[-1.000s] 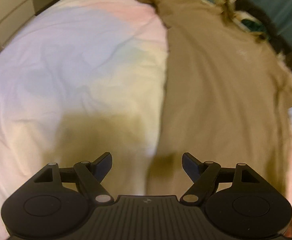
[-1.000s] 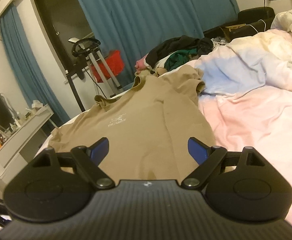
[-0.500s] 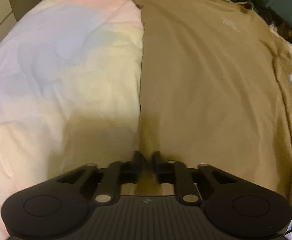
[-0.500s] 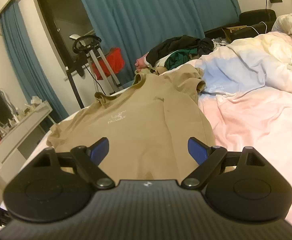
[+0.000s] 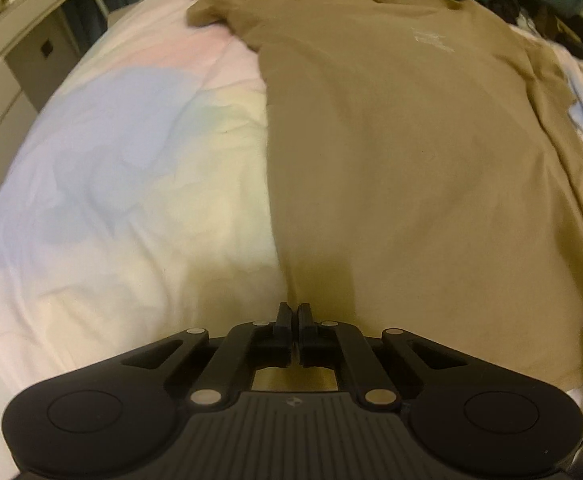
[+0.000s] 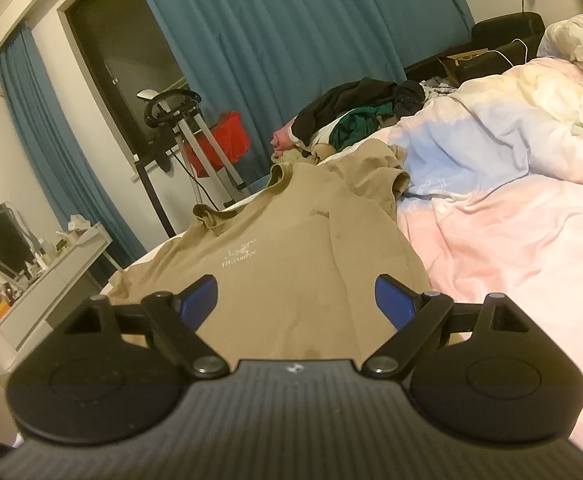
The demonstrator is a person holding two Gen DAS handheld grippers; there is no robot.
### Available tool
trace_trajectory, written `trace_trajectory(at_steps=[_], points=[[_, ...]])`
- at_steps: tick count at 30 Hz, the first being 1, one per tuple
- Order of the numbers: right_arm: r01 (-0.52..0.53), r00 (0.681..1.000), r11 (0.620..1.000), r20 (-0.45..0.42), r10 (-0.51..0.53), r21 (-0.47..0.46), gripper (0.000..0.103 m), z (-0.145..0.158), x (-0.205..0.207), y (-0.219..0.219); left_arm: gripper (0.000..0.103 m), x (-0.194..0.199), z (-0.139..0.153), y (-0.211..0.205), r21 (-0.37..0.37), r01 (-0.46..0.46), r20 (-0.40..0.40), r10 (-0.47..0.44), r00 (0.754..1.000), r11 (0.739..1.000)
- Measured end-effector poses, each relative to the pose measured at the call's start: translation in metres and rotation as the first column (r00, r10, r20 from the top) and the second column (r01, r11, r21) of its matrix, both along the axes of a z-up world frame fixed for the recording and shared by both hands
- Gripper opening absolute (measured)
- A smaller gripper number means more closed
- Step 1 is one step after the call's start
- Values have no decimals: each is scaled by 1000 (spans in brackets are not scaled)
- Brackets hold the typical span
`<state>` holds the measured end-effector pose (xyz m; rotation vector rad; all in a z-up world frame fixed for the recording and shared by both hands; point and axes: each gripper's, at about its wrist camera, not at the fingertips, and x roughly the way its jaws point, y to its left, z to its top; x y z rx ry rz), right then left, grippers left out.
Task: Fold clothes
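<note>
Pinching the tan T-shirt hem, the left gripper hides its hold; the right gripper gapes empty.

Place: a home bedroom.
Bed: pastel duvet, rumpled.
Window: teal curtains.
Corner: exercise bike.
Desk: mirror, toiletries.

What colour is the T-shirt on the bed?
Tan, with a small white logo; the T-shirt shows best in the right wrist view.

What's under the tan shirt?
The shirt lies flat on the pastel duvet, which shows on both sides. Whatever else is beneath it is covered.
</note>
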<state>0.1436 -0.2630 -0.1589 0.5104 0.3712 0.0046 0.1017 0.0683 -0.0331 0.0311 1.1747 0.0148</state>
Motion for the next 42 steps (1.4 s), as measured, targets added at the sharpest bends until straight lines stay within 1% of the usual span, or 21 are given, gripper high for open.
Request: trace_trajectory(at_steps=[1,2,3,4,7,9,11,14,16,17,19,21,24,27,30,33,34,36,38,40,42], points=[[0,1000,1000,3,0,1,87,1,0,0,19,0,2,-4,-8,5,16,-5,1000,1000],[0,1000,1000,6,0,1,87,1,-1,0,26,-1,7,-6,-22,12,38,-11,999,1000],[0,1000,1000,10,0,1,87,2,-1,0,45,-3,12,-7,-34,15,63,-13,998,999],[1,1000,1000,15,-1,0,87,3,-1,0,60,-5,19,-10,-47,27,99,-22,995,999],[5,1000,1000,30,-5,-3,87,7,-4,0,79,-12,43,-22,-86,82,219,-61,974,993],[6,999,1000,35,-7,3,87,8,-4,-1,84,-15,56,-30,-100,103,278,-72,958,990],[10,999,1000,36,-10,6,87,8,-4,-3,86,-13,68,-44,-95,96,326,-60,944,991],[14,999,1000,37,-14,5,88,8,-2,-4,90,-11,82,-67,-105,89,379,-43,924,990],[17,999,1000,38,-17,3,87,9,-1,-7,97,-12,91,-82,-115,90,409,-35,912,989],[18,999,1000,39,-18,1,88,9,0,-10,98,-14,90,-88,-122,99,418,-40,908,988],[22,999,1000,40,-22,2,87,9,1,-14,99,-16,82,-101,-132,119,433,-51,900,984],[26,999,999,36,-27,29,87,6,4,-22,99,-10,58,-118,-139,135,437,-62,897,981],[35,999,994,21,-38,108,89,-1,16,-37,100,5,36,-126,-130,167,440,-94,893,977],[49,999,977,-4,-49,207,89,-8,53,-54,103,20,20,-125,-88,178,475,-116,872,980],[63,998,956,-46,-52,287,88,-24,98,-76,103,28,4,-125,-29,148,511,-112,852,989],[113,992,912,-99,-80,394,89,-54,139,-102,103,40,-10,-127,28,93,545,-93,833,995],[120,991,896,-101,-85,427,89,-63,152,-107,103,44,-14,-127,43,78,557,-89,826,996],[115,992,887,-102,-78,448,89,-75,178,-110,103,56,-23,-126,16,91,556,-84,827,996],[120,990,896,-117,-77,427,88,-83,208,-109,103,68,-37,-124,-15,97,546,-74,834,995],[160,985,907,-129,-119,389,89,-89,232,-106,103,80,-50,-121,-20,85,519,-62,852,996],[176,984,894,-108,-145,411,89,-96,255,-107,103,93,-61,-115,-70,68,480,-26,877,995]])
